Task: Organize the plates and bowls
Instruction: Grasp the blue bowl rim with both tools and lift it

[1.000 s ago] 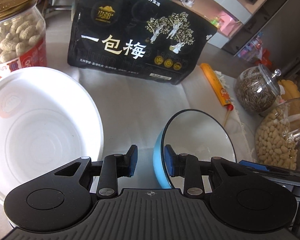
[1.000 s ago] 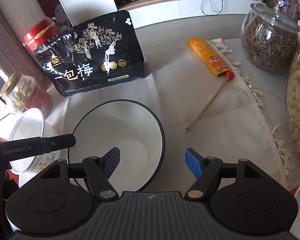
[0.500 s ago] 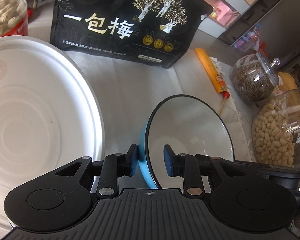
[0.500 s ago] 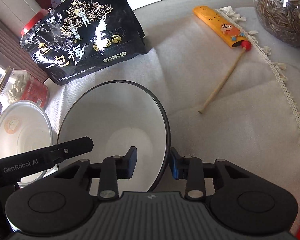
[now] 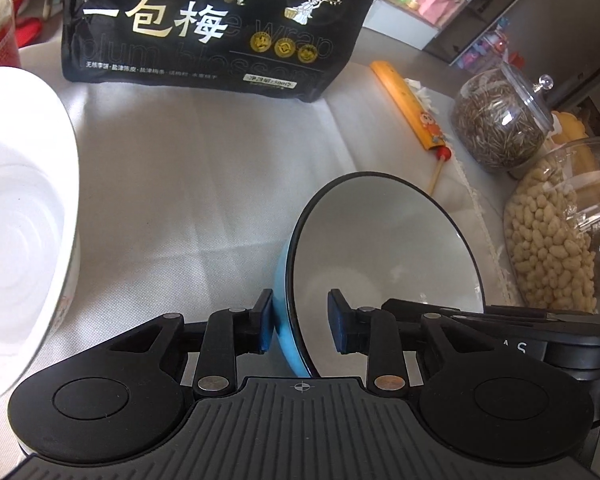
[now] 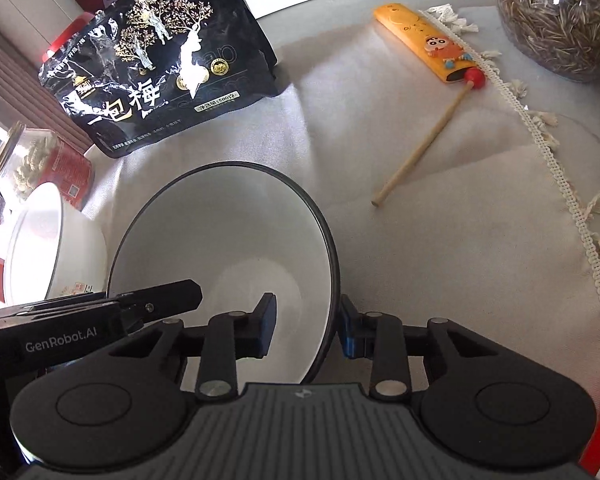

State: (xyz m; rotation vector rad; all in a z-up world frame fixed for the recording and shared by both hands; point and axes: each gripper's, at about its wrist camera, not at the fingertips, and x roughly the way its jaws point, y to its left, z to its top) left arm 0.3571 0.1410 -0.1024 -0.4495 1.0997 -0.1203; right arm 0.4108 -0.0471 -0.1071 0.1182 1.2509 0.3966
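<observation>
A blue bowl with a black rim and white inside (image 5: 384,248) is held between both grippers. My left gripper (image 5: 300,326) is shut on its left rim, one pad outside, one inside. My right gripper (image 6: 306,328) is shut on its right rim (image 6: 228,240). The bowl looks raised and tilted over the cloth. A large white bowl (image 5: 16,232) stands at the left on the table; it also shows in the right wrist view (image 6: 36,240).
A black snack bag (image 5: 204,28) stands at the back. An orange chopstick sleeve (image 6: 424,44) with a wooden stick (image 6: 420,148) lies to the right. Jars of seeds (image 5: 500,124) and peanuts (image 5: 556,240) stand right; a red peanut jar (image 6: 44,160) stands left.
My right gripper moved in and closed on the blue bowl's right rim. My left gripper closed on its left rim. Both views moved forward and the bowl looks lifted.
</observation>
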